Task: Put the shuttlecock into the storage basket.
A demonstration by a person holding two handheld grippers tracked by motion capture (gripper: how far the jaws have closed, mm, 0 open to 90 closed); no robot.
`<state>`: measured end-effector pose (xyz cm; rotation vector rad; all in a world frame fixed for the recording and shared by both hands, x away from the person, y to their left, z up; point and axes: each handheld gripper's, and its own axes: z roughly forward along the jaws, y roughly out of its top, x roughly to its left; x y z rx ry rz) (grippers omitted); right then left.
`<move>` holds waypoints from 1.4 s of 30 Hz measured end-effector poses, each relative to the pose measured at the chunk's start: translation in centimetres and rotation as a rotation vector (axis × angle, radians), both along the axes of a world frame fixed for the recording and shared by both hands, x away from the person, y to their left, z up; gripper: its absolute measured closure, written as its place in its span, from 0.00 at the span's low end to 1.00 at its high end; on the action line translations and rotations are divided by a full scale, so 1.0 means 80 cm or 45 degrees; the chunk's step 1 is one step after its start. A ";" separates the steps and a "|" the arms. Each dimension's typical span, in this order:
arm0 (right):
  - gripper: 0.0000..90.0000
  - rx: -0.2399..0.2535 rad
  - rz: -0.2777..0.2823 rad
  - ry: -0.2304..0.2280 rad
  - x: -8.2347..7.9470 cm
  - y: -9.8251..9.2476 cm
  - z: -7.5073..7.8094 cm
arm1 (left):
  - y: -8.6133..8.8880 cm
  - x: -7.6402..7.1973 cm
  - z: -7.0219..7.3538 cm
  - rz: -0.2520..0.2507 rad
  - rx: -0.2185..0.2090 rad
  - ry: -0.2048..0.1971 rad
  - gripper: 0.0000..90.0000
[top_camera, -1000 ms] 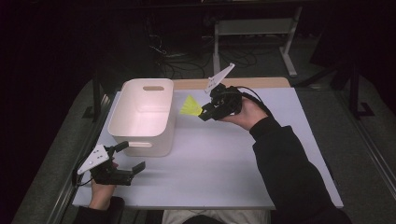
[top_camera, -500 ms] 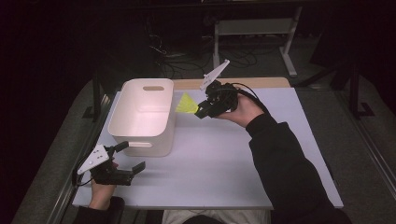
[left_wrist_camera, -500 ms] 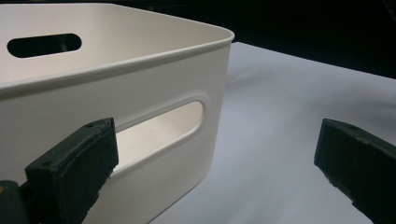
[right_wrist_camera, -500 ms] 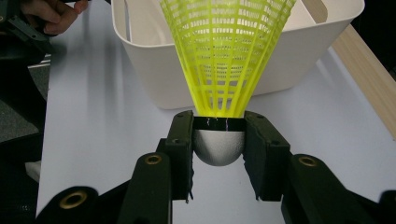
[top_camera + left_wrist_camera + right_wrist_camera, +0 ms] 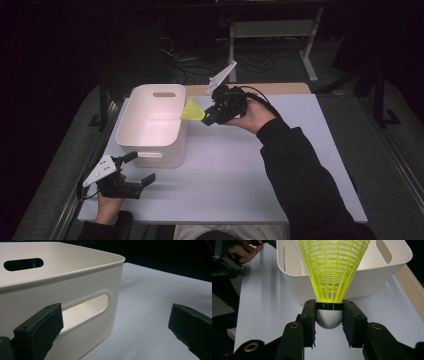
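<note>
My right gripper (image 5: 209,118) (image 5: 329,322) is shut on a yellow plastic shuttlecock (image 5: 191,110) (image 5: 333,270), its pads clamped on the grey cork head. The yellow skirt points at the white plastic bin (image 5: 150,125) (image 5: 352,282) and its tip reaches the bin's right rim. My left gripper (image 5: 137,169) (image 5: 115,330) rests low on the table at the near left, jaws wide apart with nothing between them. One left finger (image 5: 40,327) sits just in front of the bin's (image 5: 62,285) near handle slot.
The white table top (image 5: 235,170) stretches wide to the right and front of the bin. A wooden strip (image 5: 280,88) runs along the far edge. Behind the table, a metal stand (image 5: 270,30) and cables stand in the dark.
The right gripper has carried the shuttlecock a little to the left, so the skirt now reaches the bin's rim. The left gripper has stayed put.
</note>
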<state>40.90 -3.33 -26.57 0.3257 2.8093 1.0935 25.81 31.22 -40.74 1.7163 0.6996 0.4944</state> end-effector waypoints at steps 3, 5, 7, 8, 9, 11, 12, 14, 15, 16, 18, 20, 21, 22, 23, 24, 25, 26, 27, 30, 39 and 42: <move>0.70 0.006 0.007 -0.004 0.000 0.004 0.002 | 0.000 0.000 0.000 -0.001 0.002 0.001 0.00; 0.70 0.009 0.010 -0.003 0.000 0.006 0.003 | 0.000 0.000 0.000 -0.001 0.003 0.001 0.00; 0.70 0.010 0.015 -0.006 -0.001 0.009 0.004 | 0.000 0.000 0.000 -0.001 0.003 0.001 0.00; 0.70 0.012 0.021 -0.006 -0.001 0.011 0.004 | 0.000 0.000 0.000 -0.002 0.003 0.001 0.00; 0.70 0.014 0.021 -0.005 -0.001 0.012 0.005 | 0.000 0.000 0.000 -0.002 0.004 0.002 0.00; 0.70 0.014 0.030 -0.005 -0.001 0.016 0.005 | 0.000 0.000 0.000 -0.001 0.002 0.001 0.00; 0.70 0.013 0.034 -0.007 -0.001 0.019 0.006 | 0.000 0.000 0.000 -0.002 0.003 0.000 0.00; 0.70 0.010 0.042 -0.009 -0.001 0.023 0.007 | 0.000 0.000 0.000 -0.001 0.003 0.000 0.00; 0.70 0.008 0.045 -0.008 -0.002 0.025 0.008 | 0.000 0.000 0.000 -0.001 0.003 0.001 0.00; 0.70 0.011 0.049 -0.010 -0.002 0.027 0.009 | 0.000 0.000 0.000 -0.001 0.003 0.001 0.00; 0.70 0.010 0.057 -0.012 -0.002 0.031 0.010 | 0.000 0.000 0.000 -0.002 0.003 0.000 0.00; 0.70 0.009 0.063 -0.013 -0.002 0.035 0.011 | 0.000 0.000 0.000 -0.002 0.001 0.000 0.00; 0.70 0.007 0.063 -0.012 -0.002 0.037 0.011 | 0.000 0.000 0.000 -0.003 0.002 0.000 0.00; 0.70 0.010 0.069 -0.013 -0.002 0.039 0.011 | 0.000 0.000 0.000 -0.003 0.002 0.001 0.00; 0.70 0.009 0.070 -0.012 -0.002 0.041 0.011 | 0.000 0.000 0.000 -0.004 0.001 0.001 0.00; 0.70 0.007 0.073 -0.010 -0.002 0.043 0.011 | 0.000 0.000 0.000 -0.004 0.001 0.001 0.00; 0.70 0.005 0.080 -0.011 -0.002 0.046 0.011 | 0.000 0.000 0.000 -0.004 0.001 0.001 0.00; 0.70 0.001 0.083 -0.011 -0.002 0.047 0.011 | 0.000 0.000 0.000 -0.004 0.001 0.001 0.00; 0.70 0.002 0.087 -0.007 -0.002 0.050 0.011 | 0.000 0.000 0.000 -0.004 0.000 0.001 0.00; 0.70 0.005 0.097 -0.008 -0.002 0.056 0.012 | 0.000 0.000 0.000 -0.004 0.001 0.001 0.00; 0.70 -0.004 0.116 -0.006 -0.001 0.072 0.012 | 0.000 0.000 0.000 -0.006 0.000 0.001 0.00; 0.70 -0.008 0.125 -0.010 0.000 0.076 0.011 | 0.000 0.000 0.000 -0.007 0.002 0.003 0.00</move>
